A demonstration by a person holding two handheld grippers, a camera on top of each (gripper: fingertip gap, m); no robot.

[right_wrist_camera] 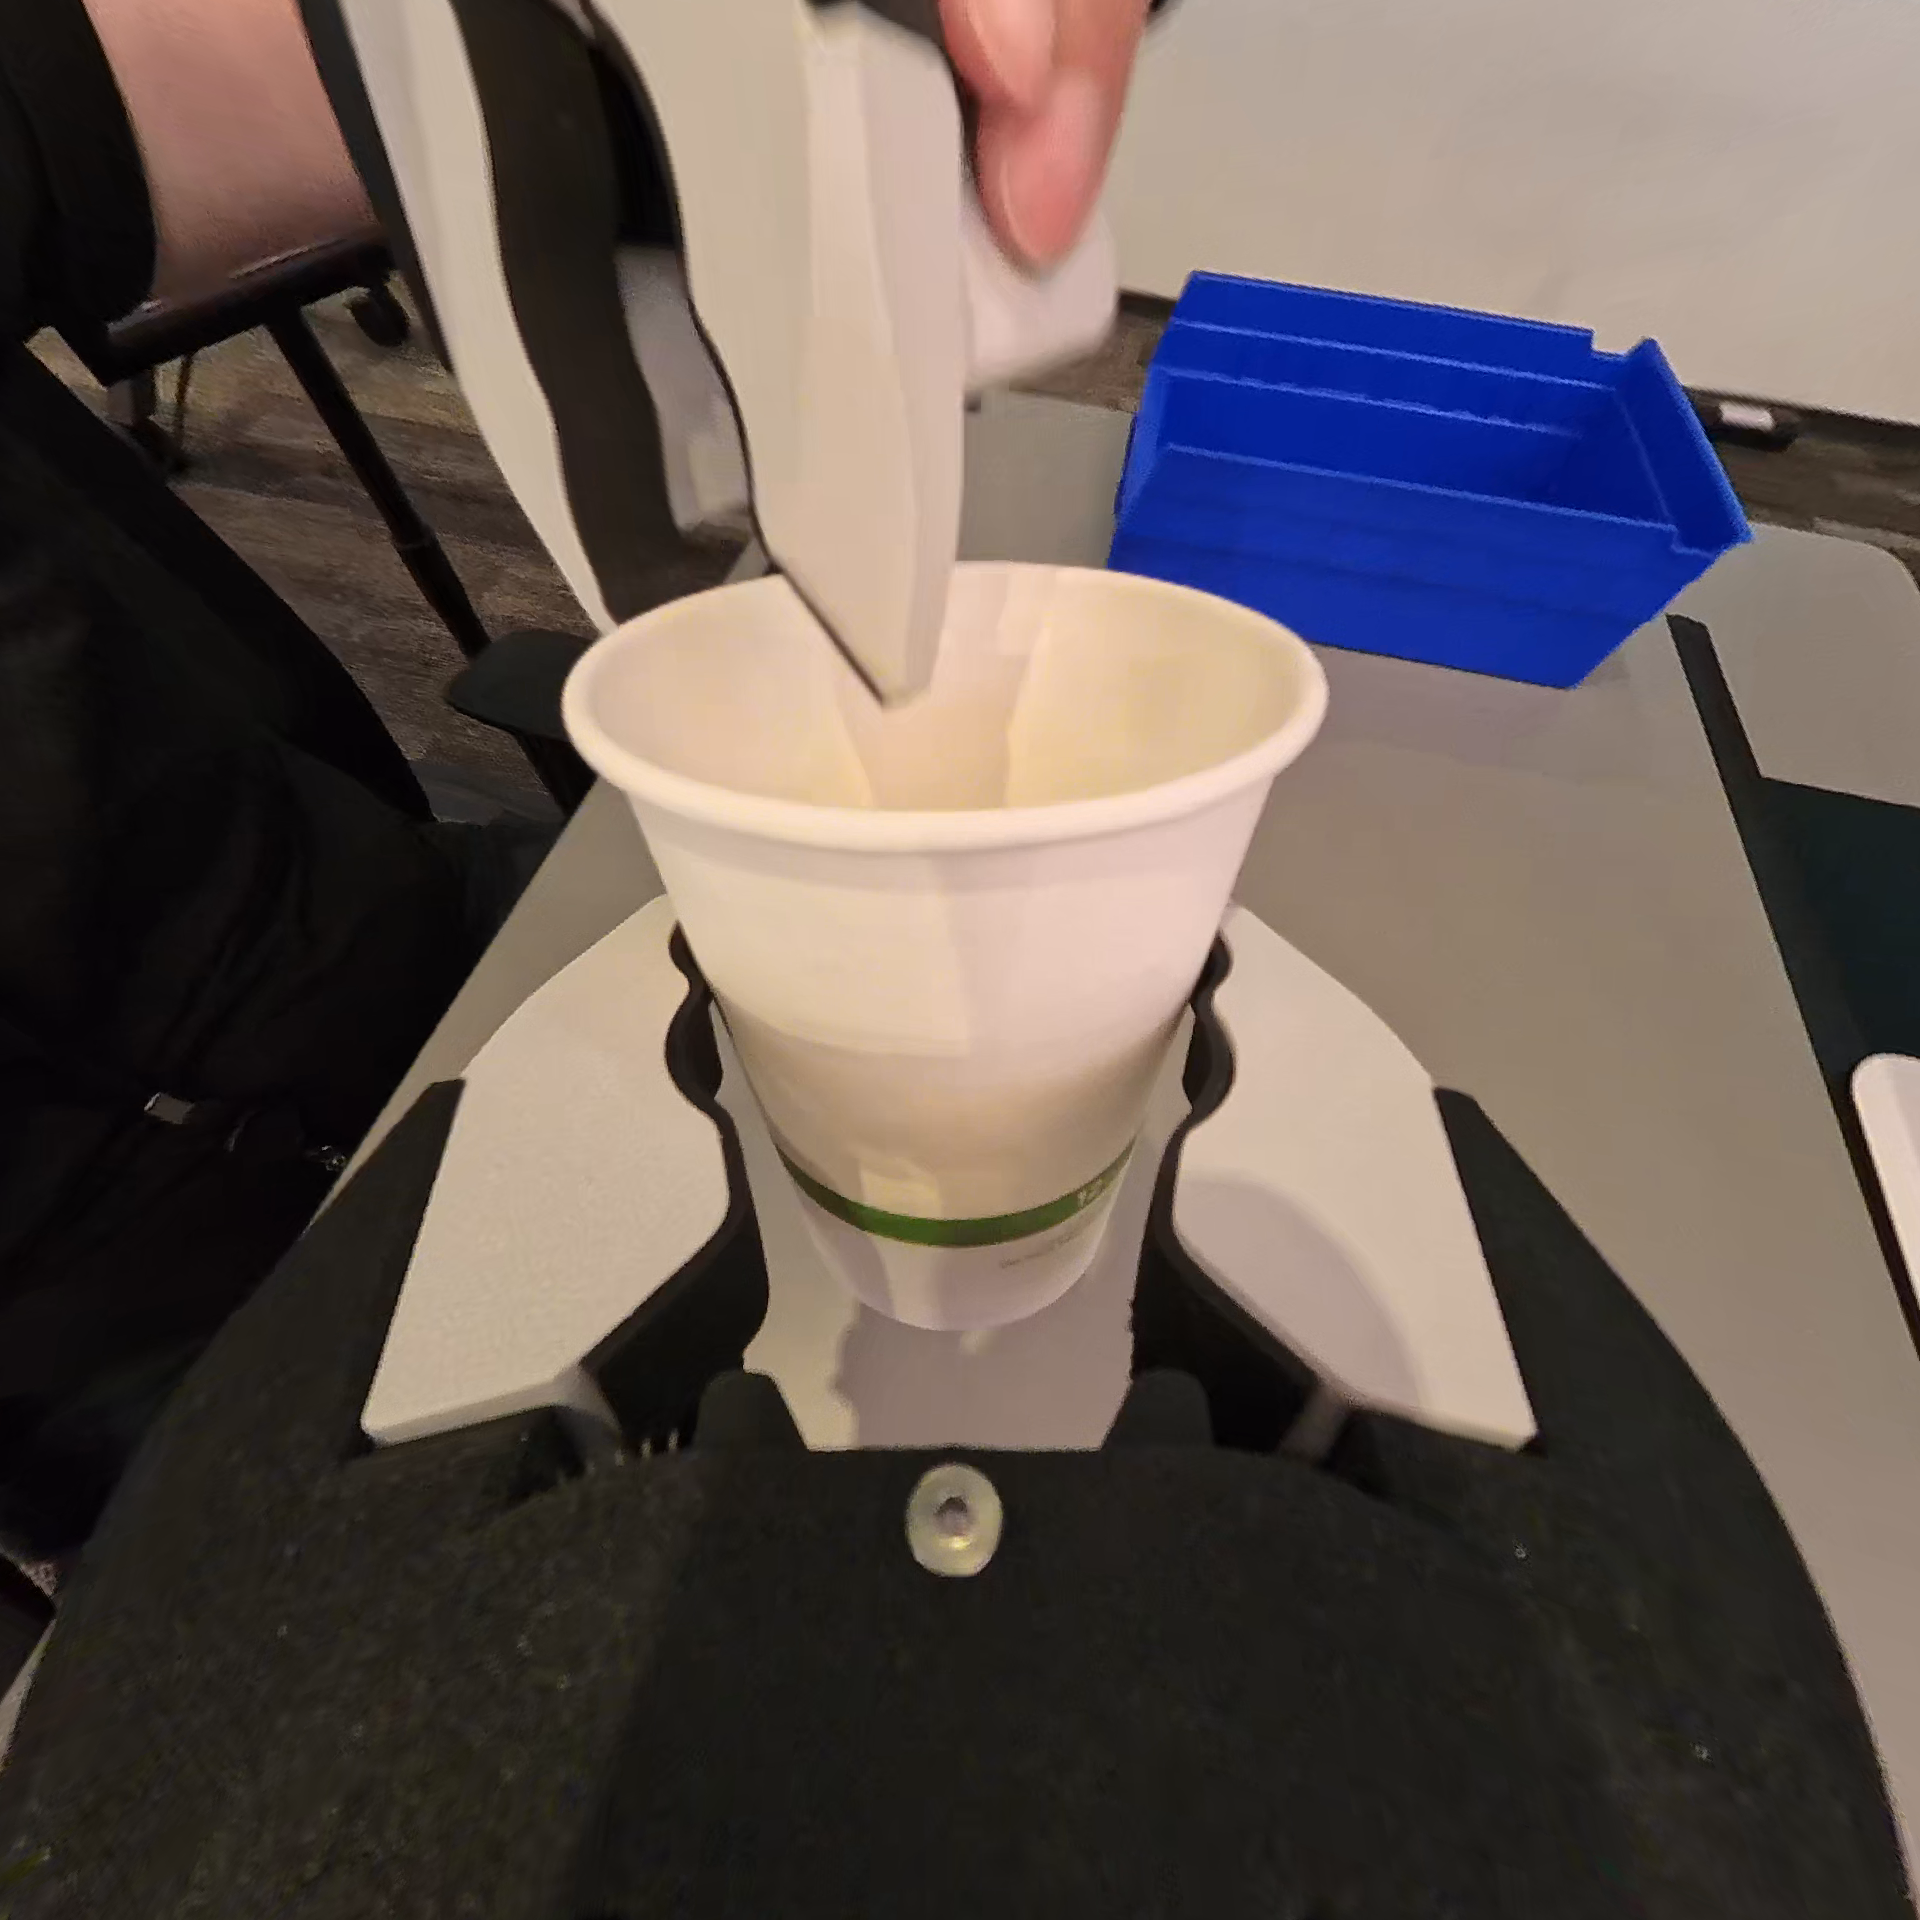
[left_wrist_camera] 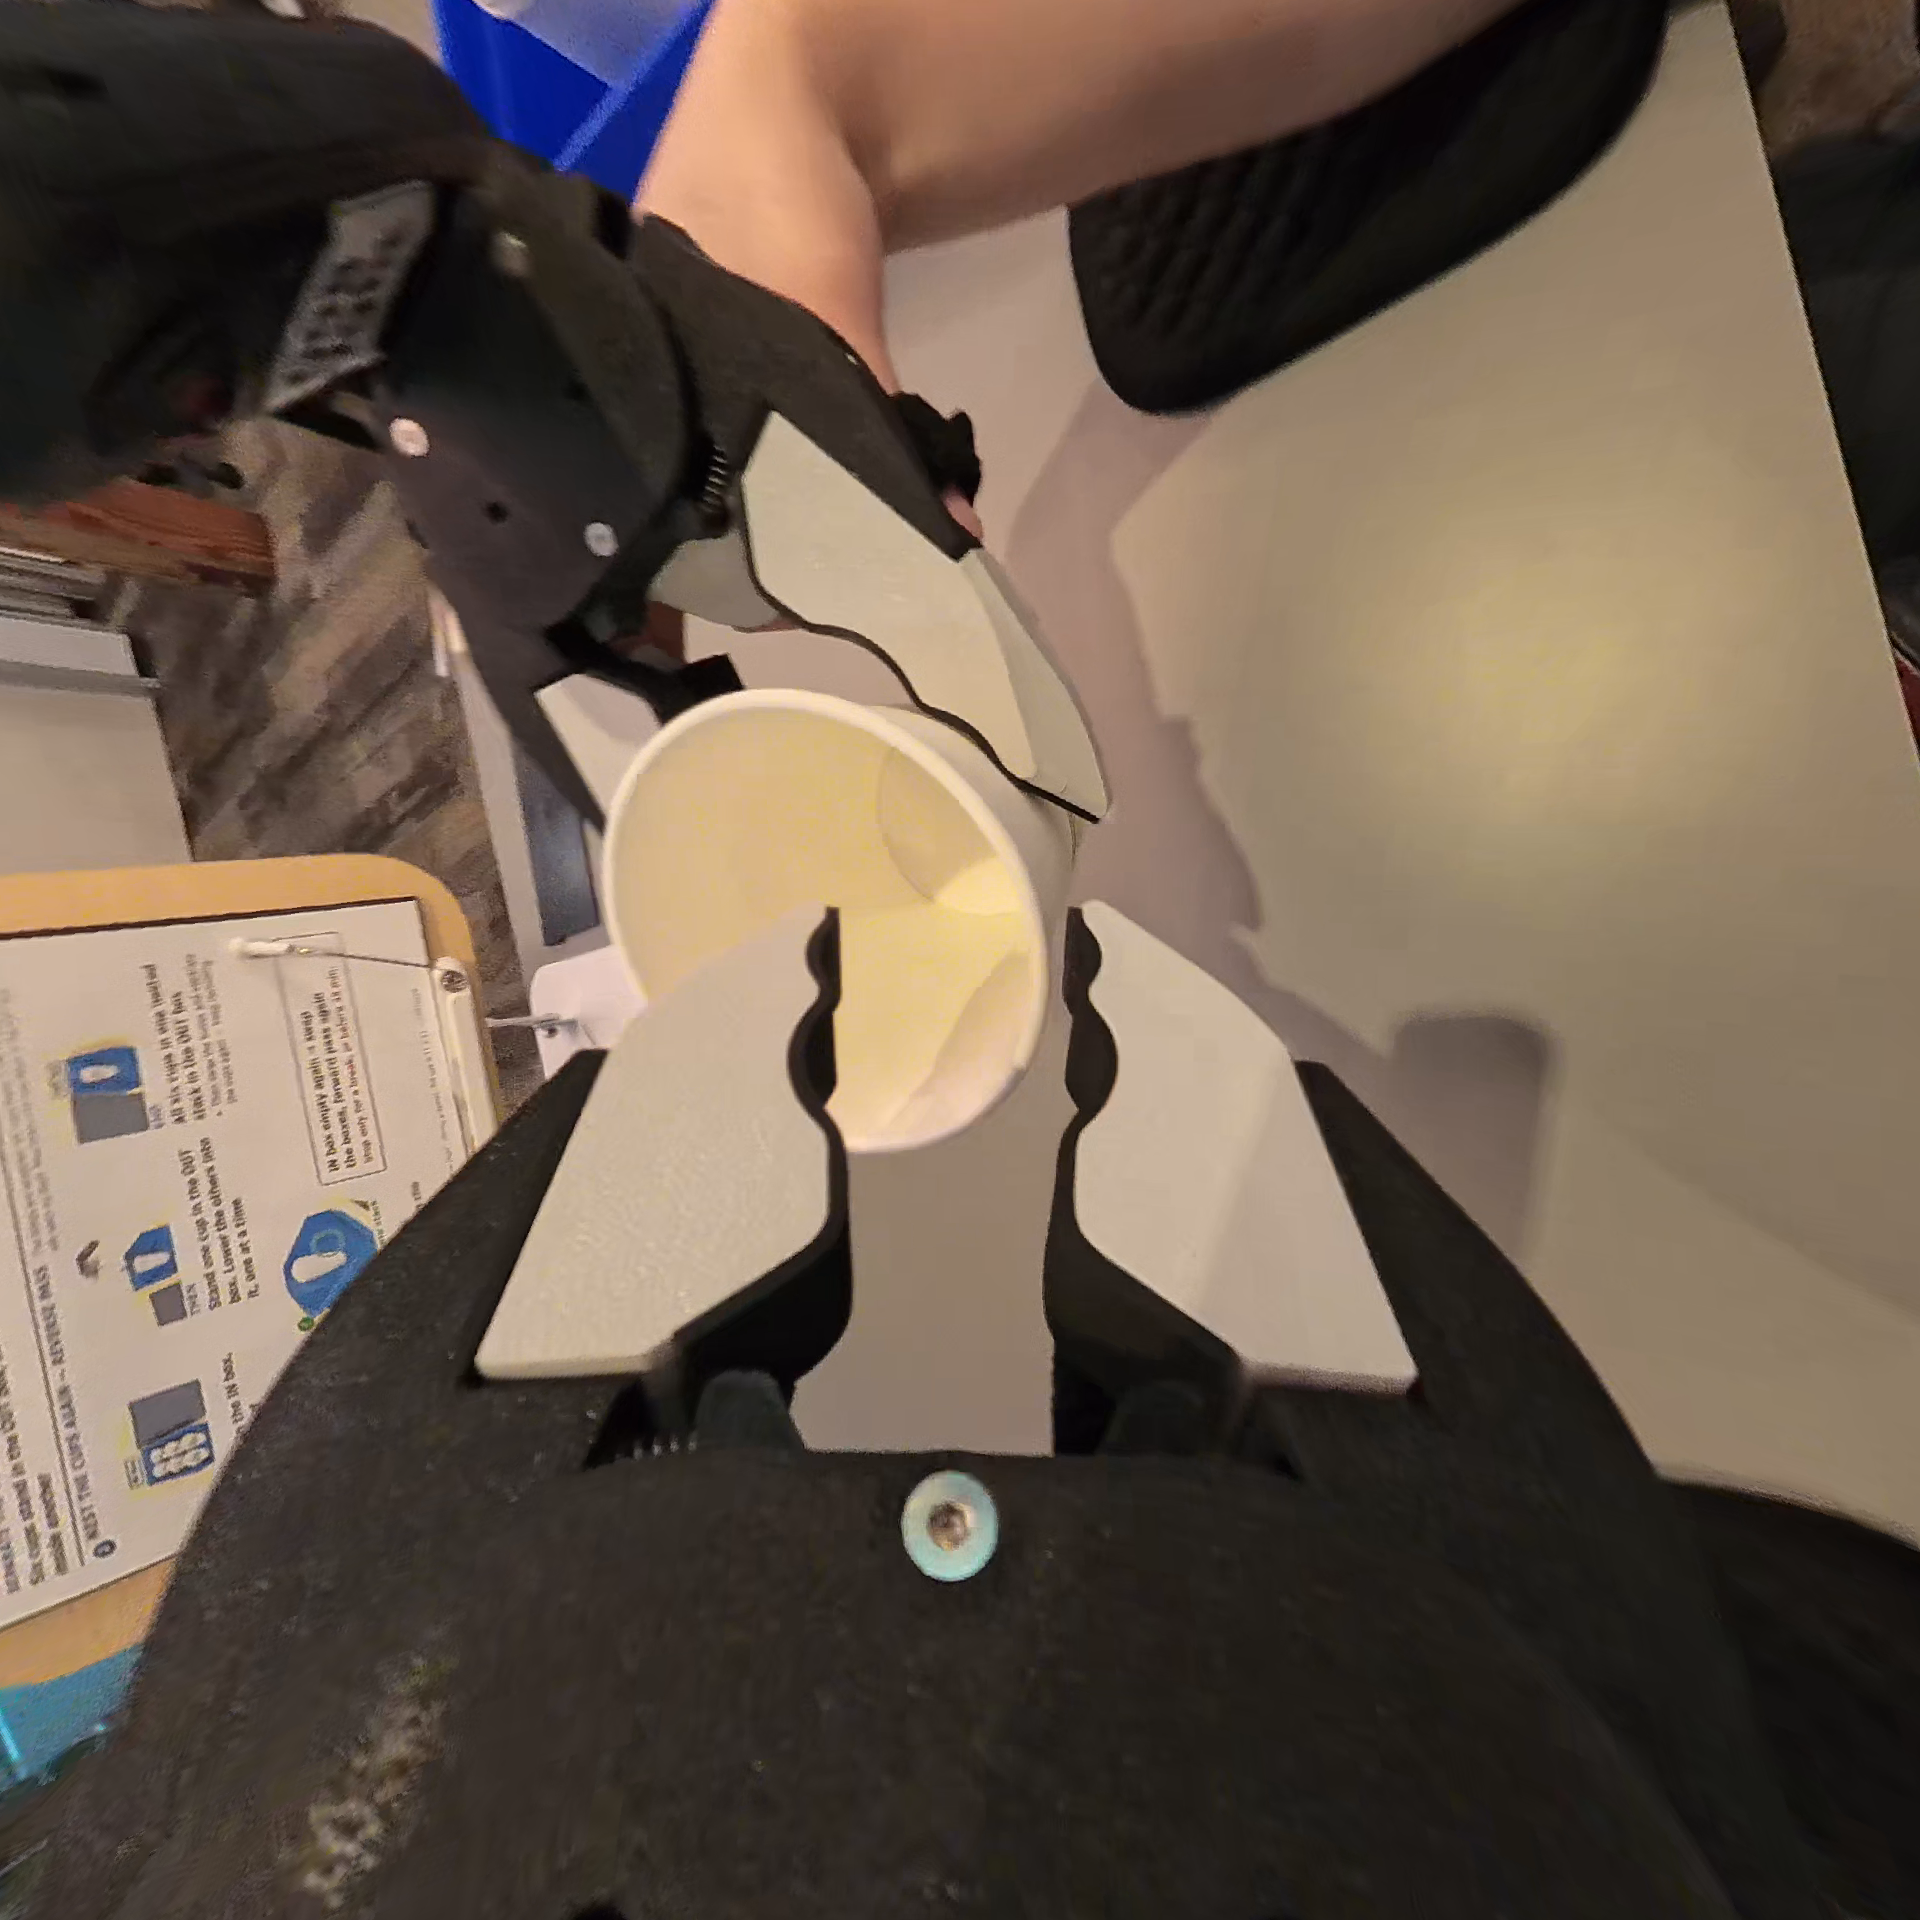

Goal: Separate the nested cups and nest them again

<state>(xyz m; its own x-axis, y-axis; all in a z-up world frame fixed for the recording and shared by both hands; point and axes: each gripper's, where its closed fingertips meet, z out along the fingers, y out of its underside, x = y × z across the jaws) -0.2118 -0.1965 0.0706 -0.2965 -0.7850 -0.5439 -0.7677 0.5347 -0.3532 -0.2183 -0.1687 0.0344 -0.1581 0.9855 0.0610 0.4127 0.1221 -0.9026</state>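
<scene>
Right gripper (right_wrist_camera: 951, 1023) is level and pointing forward over the table (right_wrist_camera: 1507, 883), closed partway on the white paper cup (right_wrist_camera: 956, 935), its black inner edges pressing both sides of the cup wall about mid-height. Cup is upright, green band near its base, base lifted clear of the table, mouth open upward. Cannot tell if a second cup is nested inside.

Left gripper (right_wrist_camera: 894, 686) comes down steeply from above the cup, tips dipping inside the mouth at the far-left part of the rim. In its own wrist view the left gripper (left_wrist_camera: 951, 925) sits with a clear gap between the fingers; the cup (left_wrist_camera: 831, 914) rim edge lies in that gap but neither finger visibly presses it, so grip is not confirmed. A hand (right_wrist_camera: 1029, 135) shows above the cup, fingers wrapped on the left gripper's body.

From the left wrist view, the right gripper (left_wrist_camera: 1039, 769) reaches the cup from the far side, a forearm (left_wrist_camera: 935, 156) stretched behind it.

Beyond the cup, to its right, a blue bin (right_wrist_camera: 1403, 488) sits on the table. A clipboard with a printed sheet (left_wrist_camera: 208, 1195) lies left of the cup.
</scene>
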